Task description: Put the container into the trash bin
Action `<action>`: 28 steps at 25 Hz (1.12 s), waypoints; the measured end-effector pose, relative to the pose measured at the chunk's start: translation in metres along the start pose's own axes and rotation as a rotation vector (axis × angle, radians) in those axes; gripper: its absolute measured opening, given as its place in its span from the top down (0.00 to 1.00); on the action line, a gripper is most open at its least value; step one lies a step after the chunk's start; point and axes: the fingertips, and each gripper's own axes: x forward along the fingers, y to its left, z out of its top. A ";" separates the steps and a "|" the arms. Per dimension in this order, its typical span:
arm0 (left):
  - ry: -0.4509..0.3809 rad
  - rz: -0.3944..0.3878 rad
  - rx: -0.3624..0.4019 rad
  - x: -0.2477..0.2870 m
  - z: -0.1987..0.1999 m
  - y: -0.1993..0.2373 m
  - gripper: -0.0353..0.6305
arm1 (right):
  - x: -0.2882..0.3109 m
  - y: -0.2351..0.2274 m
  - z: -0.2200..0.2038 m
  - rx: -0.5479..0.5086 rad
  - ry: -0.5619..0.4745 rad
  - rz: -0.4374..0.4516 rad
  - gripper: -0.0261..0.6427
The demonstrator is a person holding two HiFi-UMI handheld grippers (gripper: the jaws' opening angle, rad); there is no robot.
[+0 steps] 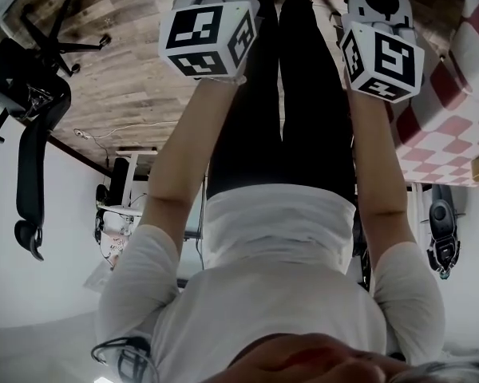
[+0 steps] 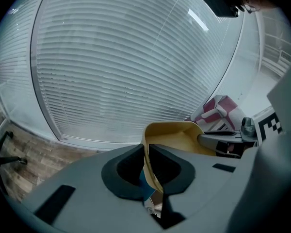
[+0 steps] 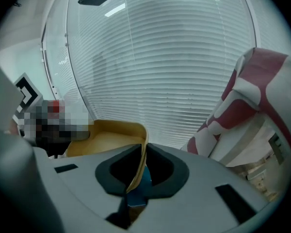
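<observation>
The left gripper [image 2: 146, 165] has its jaws nearly together, pinched on the thin wall of the container [image 2: 177, 139]. One dark pad lies against the outside of that wall and the other against the inside. The wall runs upright through the narrow slot between them. A small blue patch shows low in the slot, and what it is cannot be told.

The right gripper [image 3: 141, 163] is set the same way. Its jaws are almost closed and clamp the opposite wall of the container, a pad on each face. The same blue shows beneath the wall there.

The container is tan-yellow and open. It hangs between the two grippers, carried by its left and right walls, with its hollow lying between them. In the left gripper view the right gripper's body sits at the far right side of the container.

In the head view only a yellow strip of the container shows at the far edge, between the two marker cubes [image 1: 207, 37] and beyond the person's legs [image 1: 283, 94]. Both forearms reach out toward it. Under them lies a wood floor [image 1: 120, 62]. A red-and-white checked cloth [image 1: 455, 114] is to the right and a black chair [image 1: 32, 110] well off to the left. Behind the container in both gripper views are window blinds [image 2: 126, 67].
</observation>
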 end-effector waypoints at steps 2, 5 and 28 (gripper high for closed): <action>0.006 0.003 0.002 0.002 -0.004 0.000 0.86 | 0.000 -0.001 -0.004 0.001 0.003 -0.002 0.89; 0.010 0.002 -0.001 0.003 -0.007 -0.002 0.86 | -0.001 -0.002 -0.007 0.005 0.006 -0.005 0.89; 0.043 0.002 0.008 0.009 -0.020 -0.004 0.85 | 0.007 -0.007 -0.021 0.019 0.024 0.009 0.75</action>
